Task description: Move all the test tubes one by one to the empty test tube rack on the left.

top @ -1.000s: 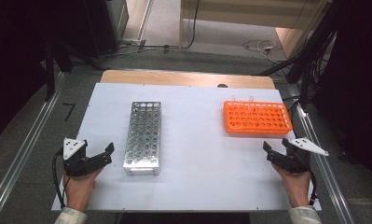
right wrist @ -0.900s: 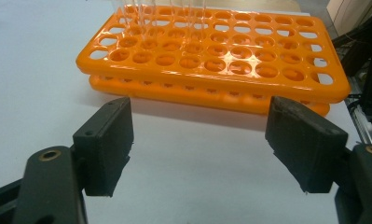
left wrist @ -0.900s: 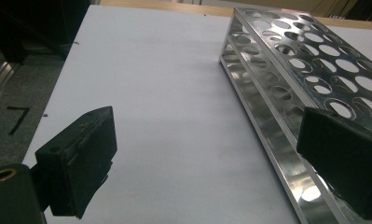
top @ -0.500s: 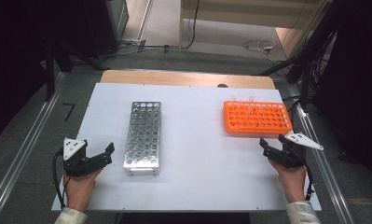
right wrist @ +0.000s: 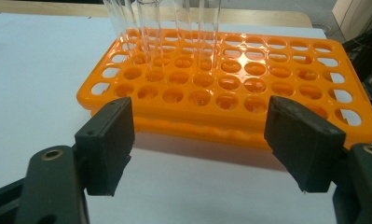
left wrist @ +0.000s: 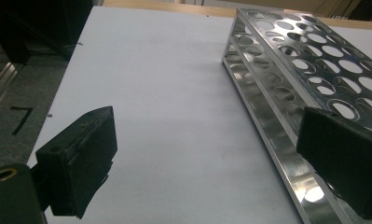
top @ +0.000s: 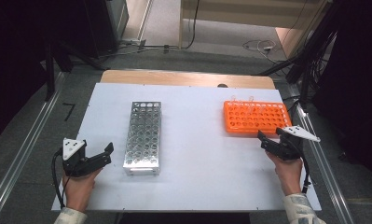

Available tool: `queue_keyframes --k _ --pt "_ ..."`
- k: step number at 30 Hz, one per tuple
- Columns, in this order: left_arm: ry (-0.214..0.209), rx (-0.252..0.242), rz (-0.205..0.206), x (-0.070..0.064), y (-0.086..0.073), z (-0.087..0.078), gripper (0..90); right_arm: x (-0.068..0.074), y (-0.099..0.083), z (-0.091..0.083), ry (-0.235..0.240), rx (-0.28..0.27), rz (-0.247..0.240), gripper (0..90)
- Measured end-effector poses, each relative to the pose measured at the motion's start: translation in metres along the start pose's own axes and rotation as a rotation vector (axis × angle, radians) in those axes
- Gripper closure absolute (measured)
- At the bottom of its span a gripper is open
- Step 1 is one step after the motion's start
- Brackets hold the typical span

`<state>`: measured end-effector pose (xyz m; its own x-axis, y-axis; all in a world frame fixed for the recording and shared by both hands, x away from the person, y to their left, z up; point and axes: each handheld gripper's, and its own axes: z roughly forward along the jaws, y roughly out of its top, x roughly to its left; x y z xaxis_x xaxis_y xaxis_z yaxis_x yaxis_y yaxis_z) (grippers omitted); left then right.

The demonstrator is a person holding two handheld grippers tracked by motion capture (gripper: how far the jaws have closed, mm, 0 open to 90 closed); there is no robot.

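- One big white table top [top: 197,154] lies flat, and everything sits on it.
- One long shiny metal rack full of round holes [top: 143,136] stands on the left part of the table, with its short end toward the person. Its holes look empty.
- One flat orange plastic rack with many round holes [top: 255,117] sits on the right part of the table, well apart from the metal rack.
- A few clear glass tubes [right wrist: 148,32] stand upright in the far rows of the orange rack, on its left side as the right gripper view shows it.
- The black left gripper [top: 104,153] is low over the near left corner of the table, just beside the near end of the metal rack. Its jaws are wide apart and hold nothing. In the left gripper view, the metal rack [left wrist: 309,70] runs past the right-hand jaw.
- The black right gripper [top: 266,140] is at the near right edge of the orange rack, very close to it. Its jaws are wide apart and hold nothing. In the right gripper view, the orange rack [right wrist: 239,88] lies just past the jaws.
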<state>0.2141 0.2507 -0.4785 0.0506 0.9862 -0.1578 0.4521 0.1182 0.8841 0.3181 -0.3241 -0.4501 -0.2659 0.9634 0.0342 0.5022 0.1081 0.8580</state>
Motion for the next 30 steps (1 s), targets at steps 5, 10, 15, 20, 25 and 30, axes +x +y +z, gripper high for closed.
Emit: queue_keyframes --k 5,10,15,20,25,30 --pt "0.008 0.004 -0.002 0.001 0.0 0.0 5.0 0.003 0.004 0.006 -0.002 0.009 -0.007 23.5" --pt "0.009 0.006 0.0 0.001 0.0 0.0 5.0 0.004 0.008 0.013 -0.004 0.01 -0.008 24.0" --pt "0.009 0.004 -0.005 0.001 0.0 0.0 5.0 0.005 0.011 0.023 -0.009 0.009 -0.015 25.6" --pt "0.012 0.003 -0.007 0.003 0.0 -0.001 5.3 0.004 0.015 0.036 -0.026 0.011 -0.023 28.1" --pt "0.014 0.001 -0.01 0.003 0.0 -0.001 5.3 0.003 0.017 0.043 -0.043 0.001 -0.024 33.3" --pt "0.014 0.0 -0.012 0.004 0.0 0.0 5.3 0.002 0.019 0.05 -0.053 -0.003 -0.019 40.3"
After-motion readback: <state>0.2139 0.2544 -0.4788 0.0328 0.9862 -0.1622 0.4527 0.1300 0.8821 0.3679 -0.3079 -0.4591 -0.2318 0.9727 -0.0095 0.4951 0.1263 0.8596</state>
